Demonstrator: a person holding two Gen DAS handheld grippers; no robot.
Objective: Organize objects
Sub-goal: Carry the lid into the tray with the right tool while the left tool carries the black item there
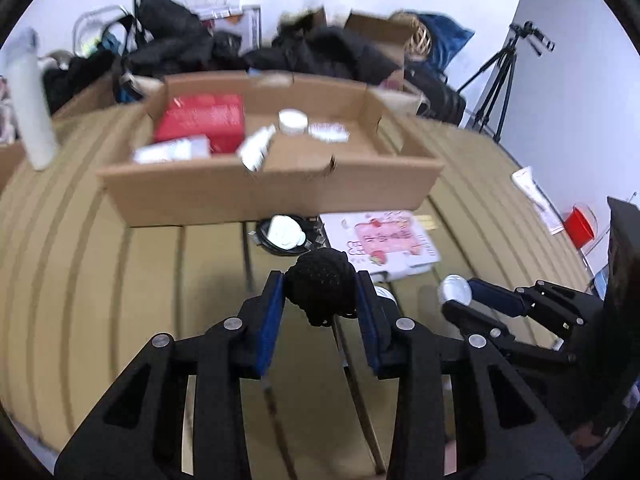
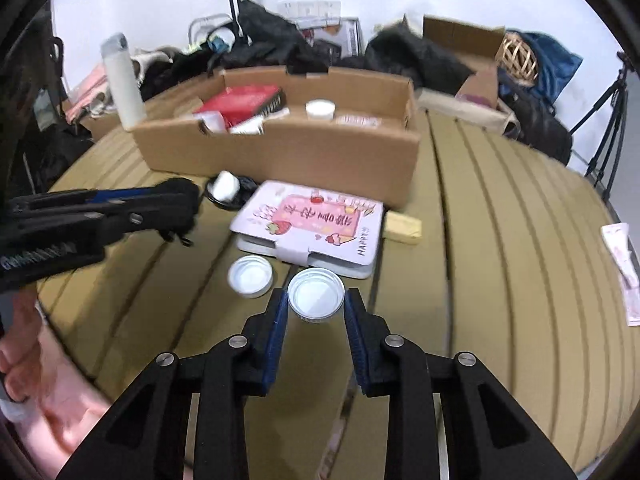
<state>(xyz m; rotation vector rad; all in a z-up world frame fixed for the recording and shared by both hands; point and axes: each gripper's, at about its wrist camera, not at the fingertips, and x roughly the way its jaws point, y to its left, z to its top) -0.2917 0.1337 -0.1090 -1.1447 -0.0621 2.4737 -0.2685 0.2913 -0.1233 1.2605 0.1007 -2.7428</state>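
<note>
Pouch (image 1: 320,284) clamped between left fingers (image 1: 270,312).

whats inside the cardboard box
The cardboard box holds a red book, a white jar and white tubes. Its near wall hides whatever lies low behind it.

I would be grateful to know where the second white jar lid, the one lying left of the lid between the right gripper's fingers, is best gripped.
Grip the white lid across its rim, from above. It lies flat, open side up, so only the thin rim offers opposing sides. Its left side looks free; the other lid at the right gripper and the pink case crowd its right.
</note>
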